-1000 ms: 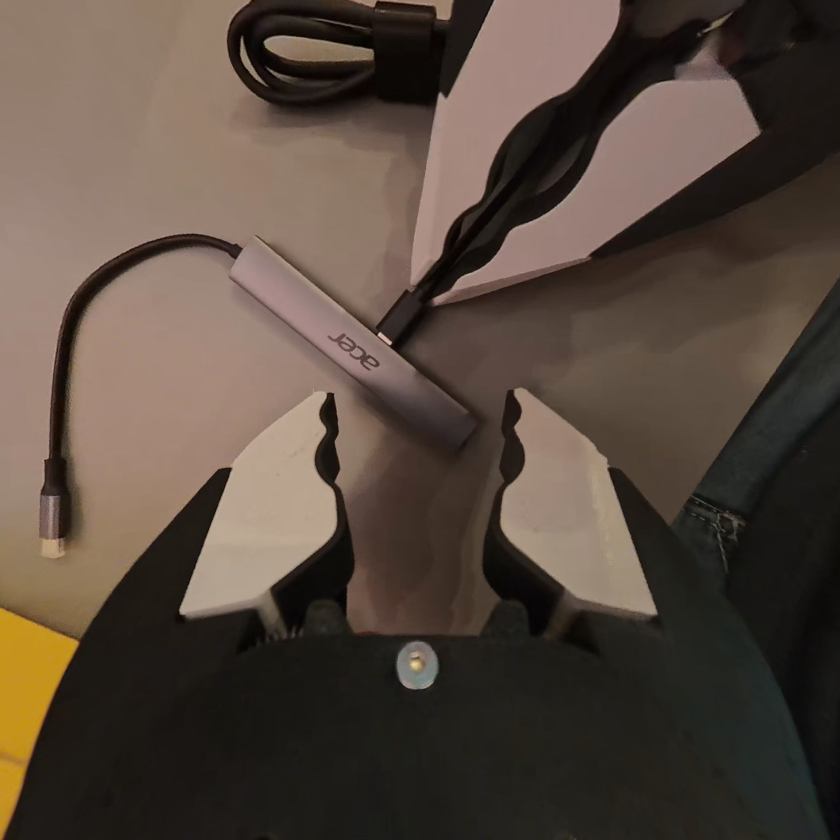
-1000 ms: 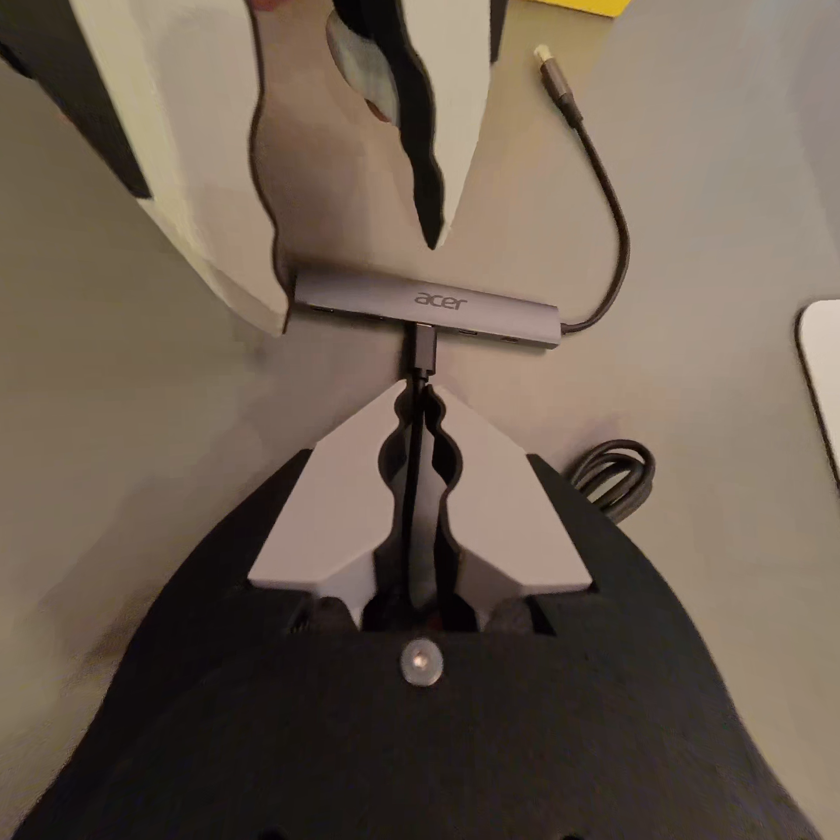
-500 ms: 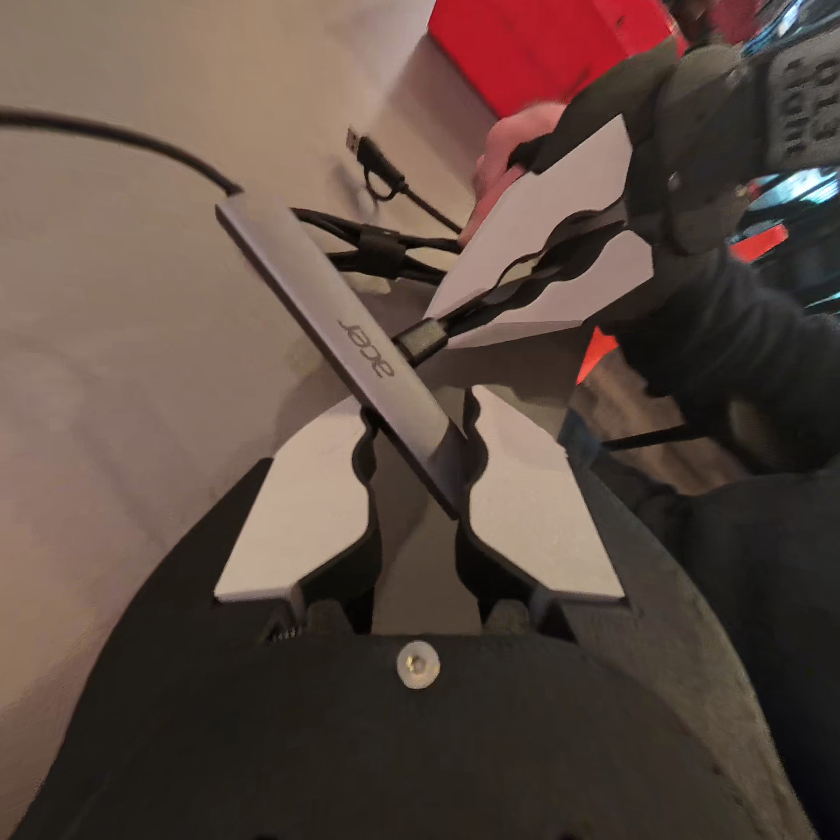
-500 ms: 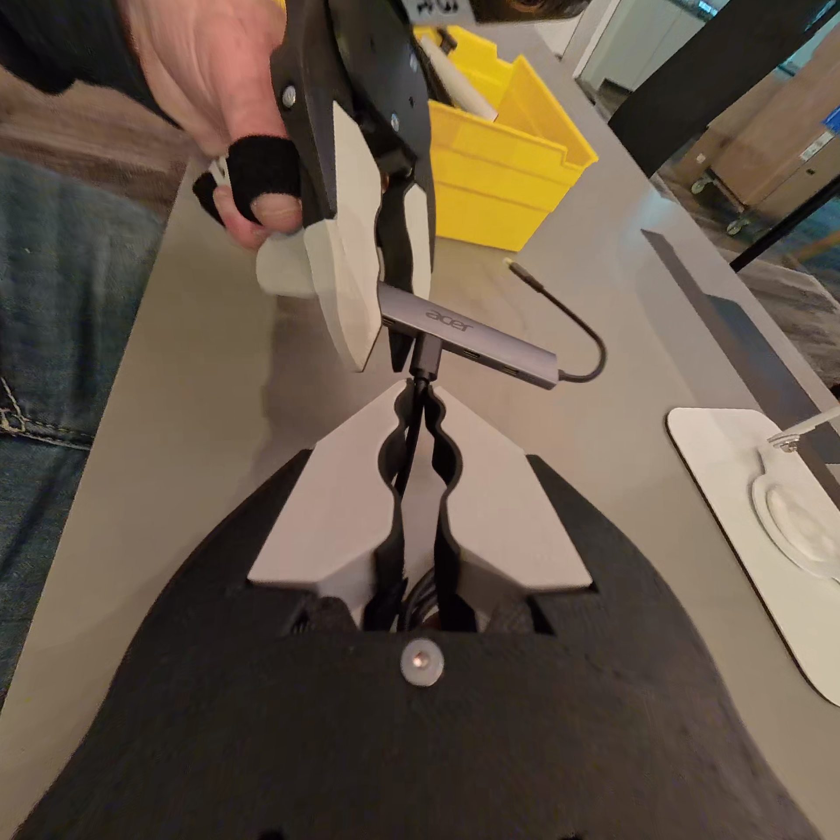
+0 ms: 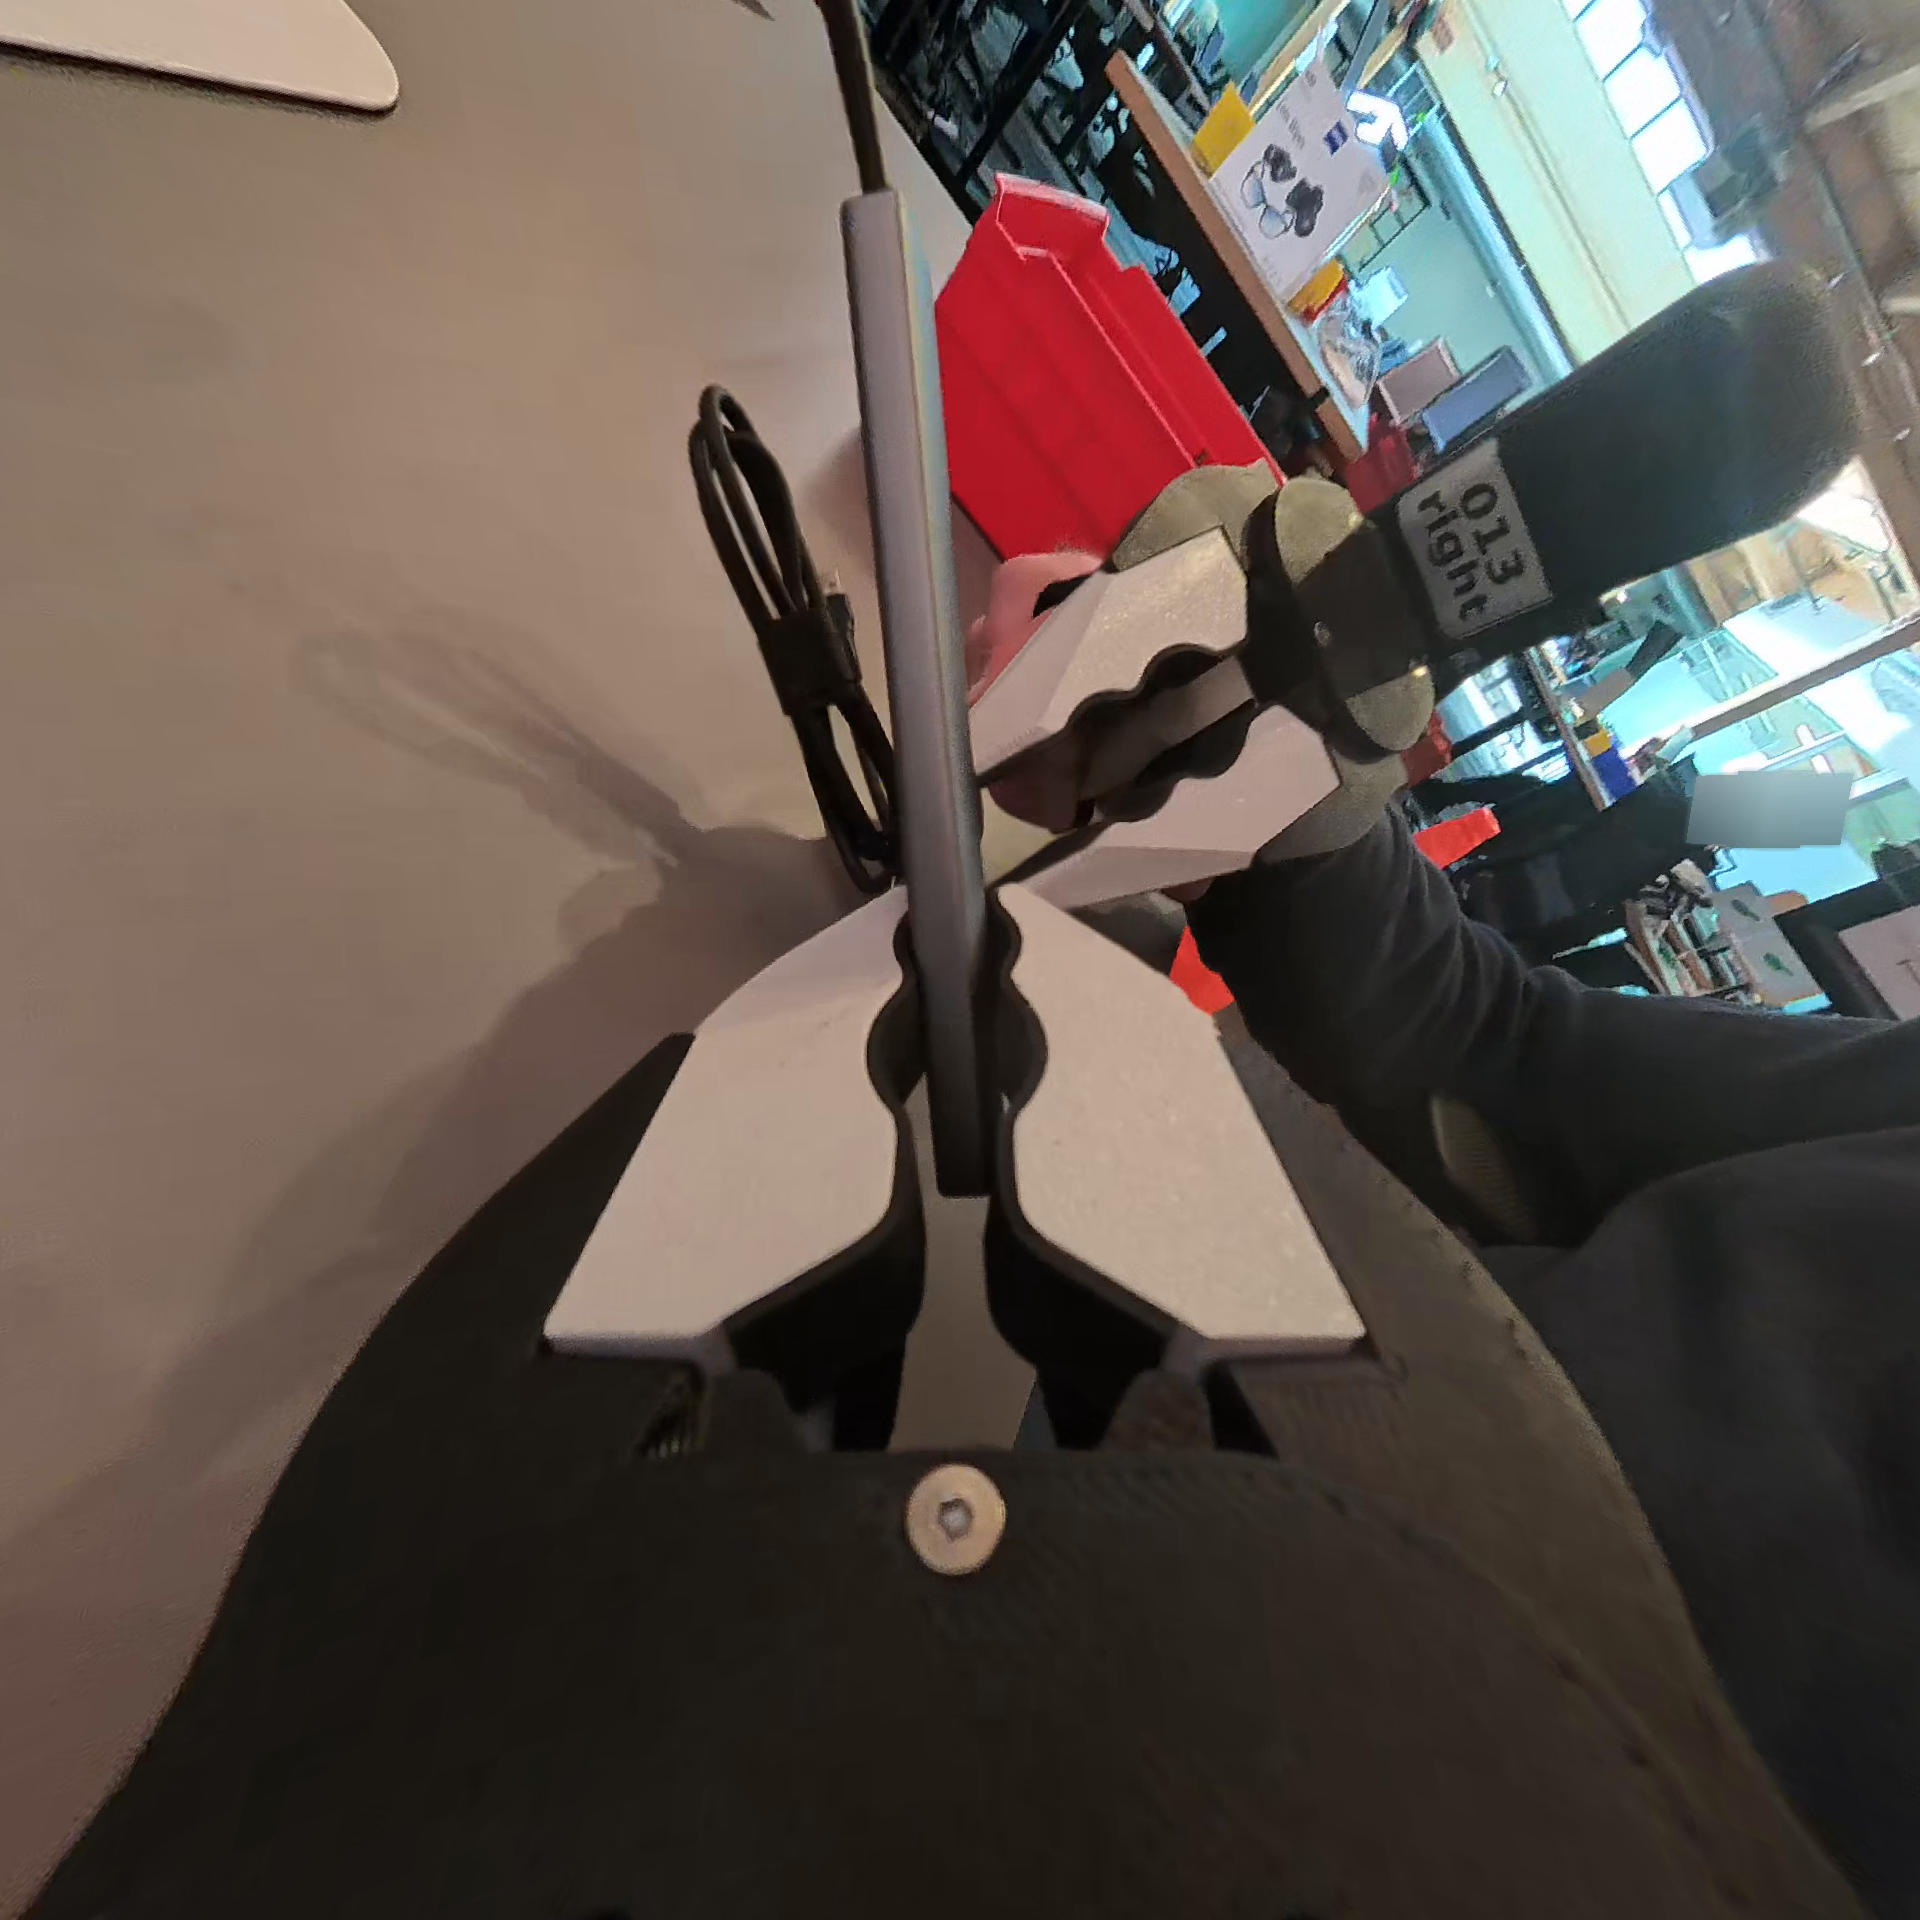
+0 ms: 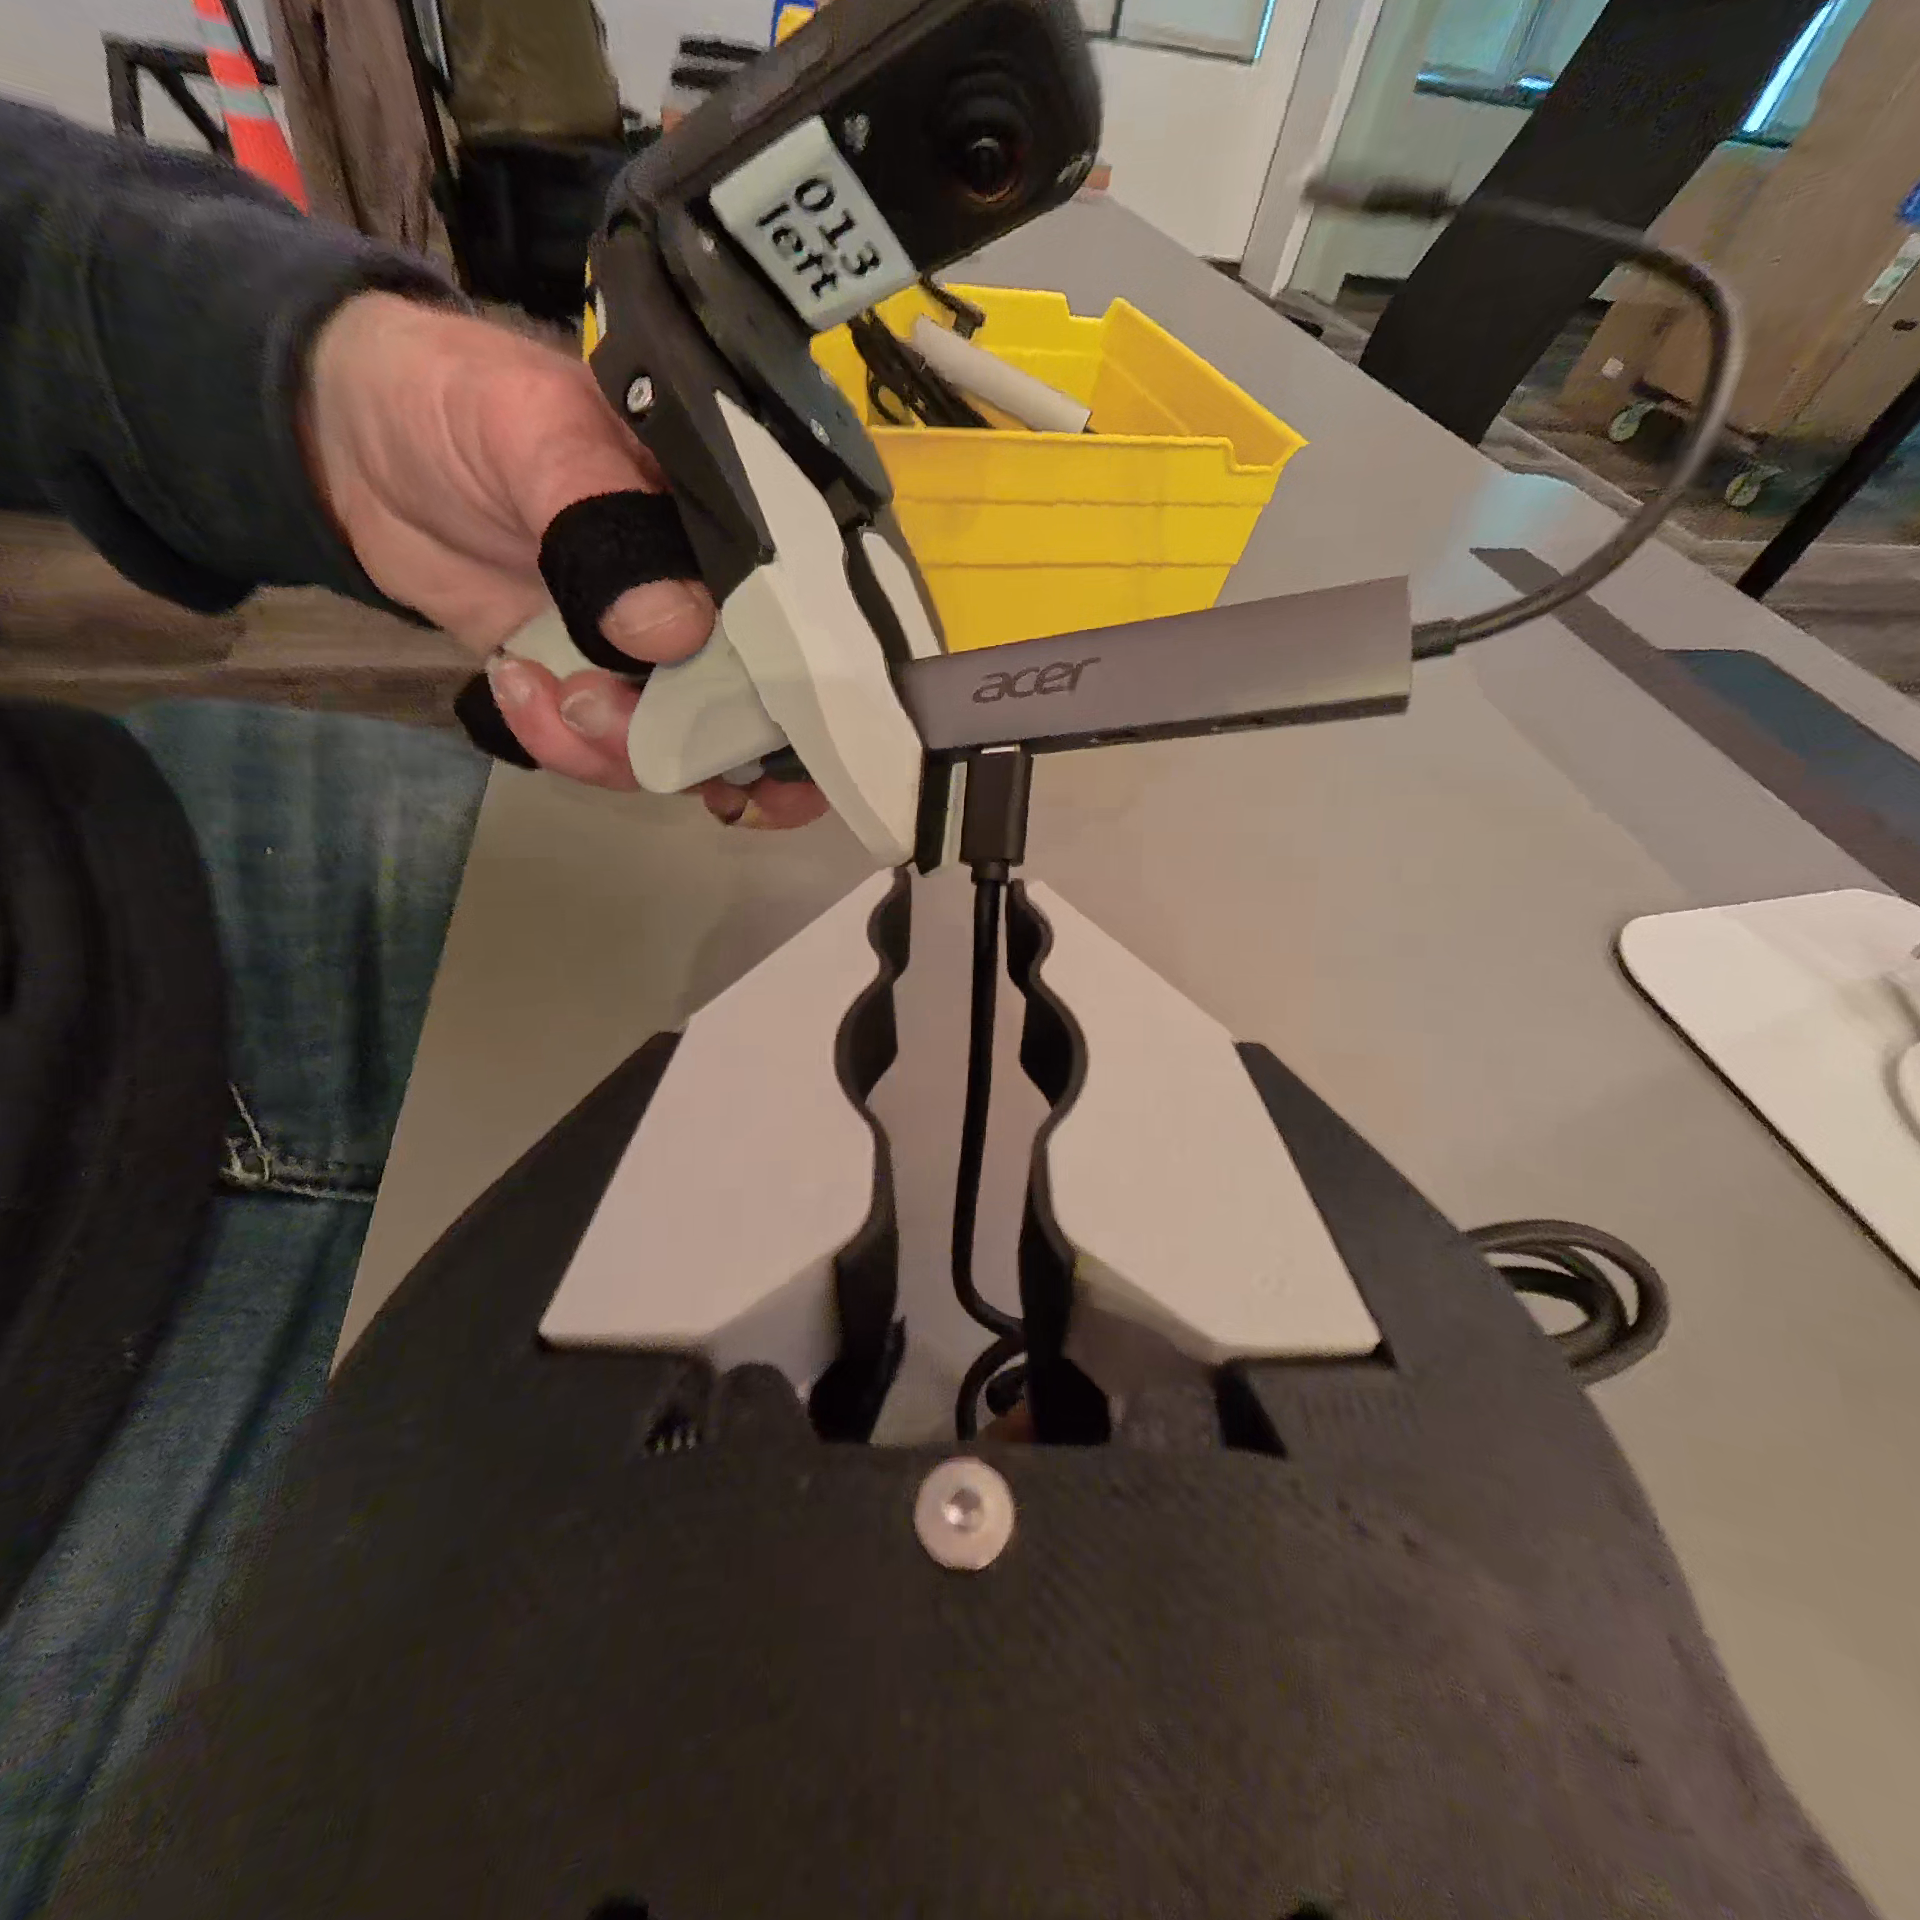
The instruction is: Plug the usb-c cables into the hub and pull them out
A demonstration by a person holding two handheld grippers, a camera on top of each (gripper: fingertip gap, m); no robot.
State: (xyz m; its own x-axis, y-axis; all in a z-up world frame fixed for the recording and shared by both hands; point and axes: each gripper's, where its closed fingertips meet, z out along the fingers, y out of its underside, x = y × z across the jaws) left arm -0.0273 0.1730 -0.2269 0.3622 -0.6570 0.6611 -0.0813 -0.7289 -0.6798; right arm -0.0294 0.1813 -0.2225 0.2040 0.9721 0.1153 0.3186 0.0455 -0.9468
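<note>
My left hand-held gripper [image 5: 948, 940] is closed tight on one end of the grey hub [image 5: 914, 644], its two pale fingers [image 5: 769, 1132] pressing the flat sides of the bar, which runs straight out ahead of me, lifted clear of the grey surface [image 5: 312, 520]. From the right wrist view the same hub [image 6: 1153, 670] hangs in the air with its short tail cable [image 6: 1621, 447] arching up and away from its far end, and my left hand [image 6: 468, 499] wraps the handle of the left hand-held gripper [image 6: 894, 769]. The black usb-c cable [image 6: 982, 1060] is plugged into the hub's underside, near the clamped end, its plug [image 6: 995, 805] seated in a port. My right hand-held gripper [image 6: 961, 894] sits just below that plug with its fingers [image 6: 1164, 1143] parted a little; the cable runs down the gap between them, and it lies against the right finger's inner edge, though I cannot tell whether it is truly pinched. In the left wrist view my right hand-held gripper [image 5: 992, 821] reaches the hub from the side. A coiled black cable [image 5: 790, 644] lies on the surface beyond, before a red bin [image 5: 1070, 416]. A yellow bin [image 6: 1070, 499] stands towards the far edge of the surface, behind the hub, and a white mat [image 6: 1787, 1039] lies at the right edge.
</note>
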